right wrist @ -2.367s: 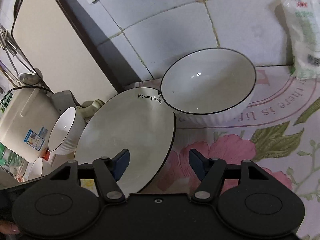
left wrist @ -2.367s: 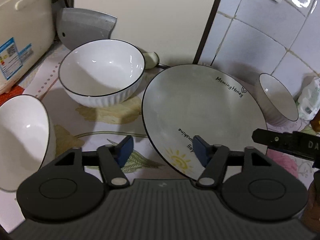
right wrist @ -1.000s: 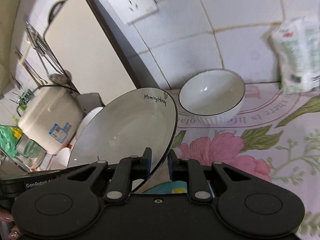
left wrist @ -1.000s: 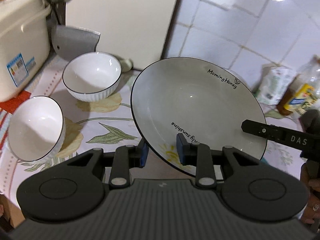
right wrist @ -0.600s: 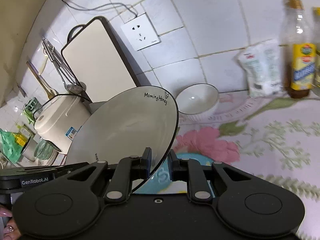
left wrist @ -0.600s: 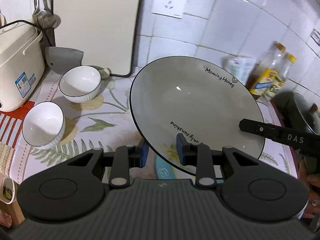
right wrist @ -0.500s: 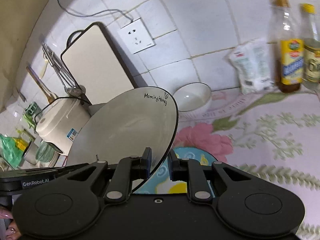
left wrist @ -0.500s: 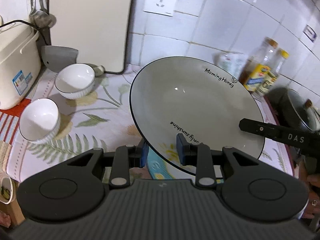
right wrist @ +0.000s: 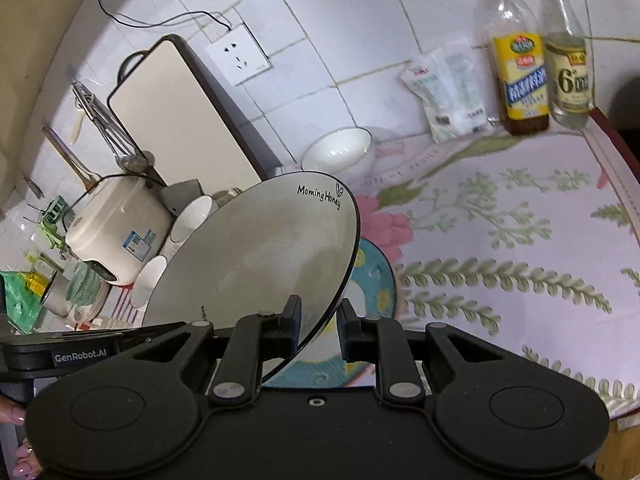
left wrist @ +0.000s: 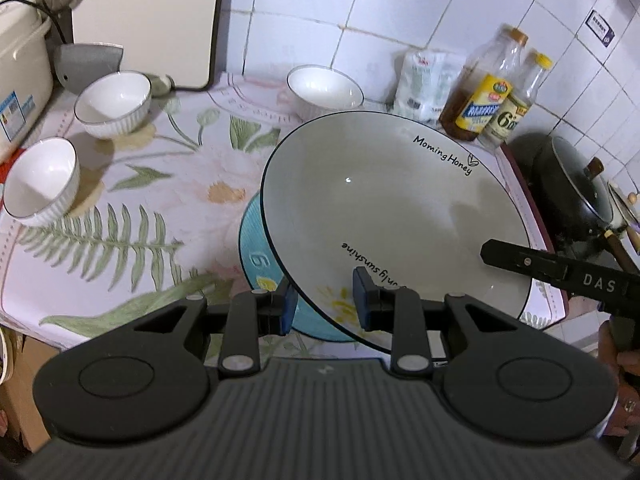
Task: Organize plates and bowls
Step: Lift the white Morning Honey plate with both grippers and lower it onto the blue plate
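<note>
A large white plate (left wrist: 396, 216) with a black rim and "Morning Honey" lettering is held tilted in the air. My left gripper (left wrist: 324, 306) is shut on its near rim. My right gripper (right wrist: 318, 322) is shut on its right rim (right wrist: 344, 280). Below it a blue plate (left wrist: 256, 256) lies on the flowered cloth; it also shows in the right wrist view (right wrist: 376, 280). Three white bowls stand on the counter: one at the back (left wrist: 325, 90), two at the left (left wrist: 114, 102) (left wrist: 40, 178).
A rice cooker (left wrist: 20, 76) and a leaning cutting board (left wrist: 148, 20) stand at the back left. Two bottles (left wrist: 486, 92) and a white packet (left wrist: 424, 84) stand by the tiled wall. A dark lidded pot (left wrist: 576, 196) sits at the right.
Both grippers closed on the white plate, lifted it off the counter and carried it right and higher. The blue plate has come into view beneath it.
</note>
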The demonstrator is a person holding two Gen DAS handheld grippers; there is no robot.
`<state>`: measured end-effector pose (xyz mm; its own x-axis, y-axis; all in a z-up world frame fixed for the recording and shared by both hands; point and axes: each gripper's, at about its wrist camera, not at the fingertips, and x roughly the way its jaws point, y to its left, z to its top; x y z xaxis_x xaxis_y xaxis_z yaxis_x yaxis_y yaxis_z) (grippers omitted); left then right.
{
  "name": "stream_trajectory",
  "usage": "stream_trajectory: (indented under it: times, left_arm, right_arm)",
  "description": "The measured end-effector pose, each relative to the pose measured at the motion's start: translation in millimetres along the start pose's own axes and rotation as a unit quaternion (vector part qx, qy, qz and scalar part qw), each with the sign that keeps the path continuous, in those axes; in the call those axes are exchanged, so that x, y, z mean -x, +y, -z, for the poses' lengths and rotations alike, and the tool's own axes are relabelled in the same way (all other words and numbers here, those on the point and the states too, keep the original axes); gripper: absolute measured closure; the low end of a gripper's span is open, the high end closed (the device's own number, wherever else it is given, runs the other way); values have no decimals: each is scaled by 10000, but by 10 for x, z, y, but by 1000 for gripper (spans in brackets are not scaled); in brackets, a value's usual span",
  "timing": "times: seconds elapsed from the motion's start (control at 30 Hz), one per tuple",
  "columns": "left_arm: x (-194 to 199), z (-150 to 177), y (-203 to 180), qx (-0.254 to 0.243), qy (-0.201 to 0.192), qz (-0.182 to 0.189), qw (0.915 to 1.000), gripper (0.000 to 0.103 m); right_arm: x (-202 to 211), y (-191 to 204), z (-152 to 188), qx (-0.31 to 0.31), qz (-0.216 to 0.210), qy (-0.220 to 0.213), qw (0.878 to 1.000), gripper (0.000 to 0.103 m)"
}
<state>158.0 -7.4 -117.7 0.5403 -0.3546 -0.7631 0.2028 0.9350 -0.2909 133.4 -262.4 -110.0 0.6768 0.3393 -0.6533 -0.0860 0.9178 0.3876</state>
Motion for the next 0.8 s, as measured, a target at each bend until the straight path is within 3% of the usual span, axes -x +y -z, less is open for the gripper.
stream_trajectory:
  times: [0.37,0.8]
  left_arm:
    - [-238,136,65,171,279,-34,9995,76]
    - [-646,140,287,398,580,-203,9973,76]
  right_arm:
    - [-142,-89,149,9,157,266,9995,79]
    - [-599,-136,170,50,368,735,9966,79]
